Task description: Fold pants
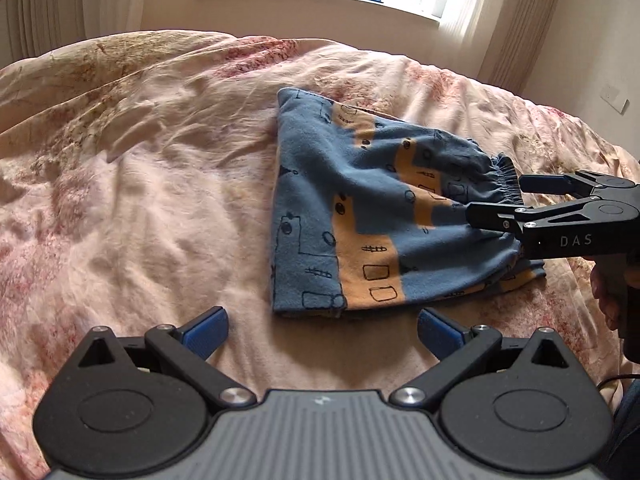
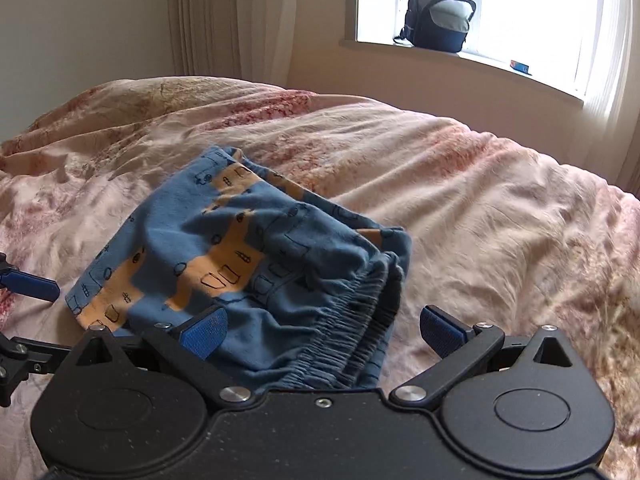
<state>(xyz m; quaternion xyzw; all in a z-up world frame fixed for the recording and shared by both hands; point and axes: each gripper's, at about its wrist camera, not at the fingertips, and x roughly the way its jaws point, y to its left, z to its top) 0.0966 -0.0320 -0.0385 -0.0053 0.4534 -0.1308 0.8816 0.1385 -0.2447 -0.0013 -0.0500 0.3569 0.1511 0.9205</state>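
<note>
The pants [image 1: 360,216] are blue with orange bands and black drawings, lying folded into a compact stack on the pink bedspread [image 1: 140,184]. They also show in the right wrist view [image 2: 240,256], the elastic waistband [image 2: 340,328] nearest that camera. My left gripper [image 1: 322,330] is open and empty, just short of the stack's near folded edge. My right gripper [image 2: 322,334] is open with the waistband lying between its blue pads; from the left wrist view it [image 1: 496,200] sits at the waistband end.
The bed's rumpled bedspread [image 2: 480,208] stretches around the pants. A window sill behind the bed holds a dark backpack [image 2: 438,14] and a small blue box [image 2: 520,66]. Curtains hang at both sides.
</note>
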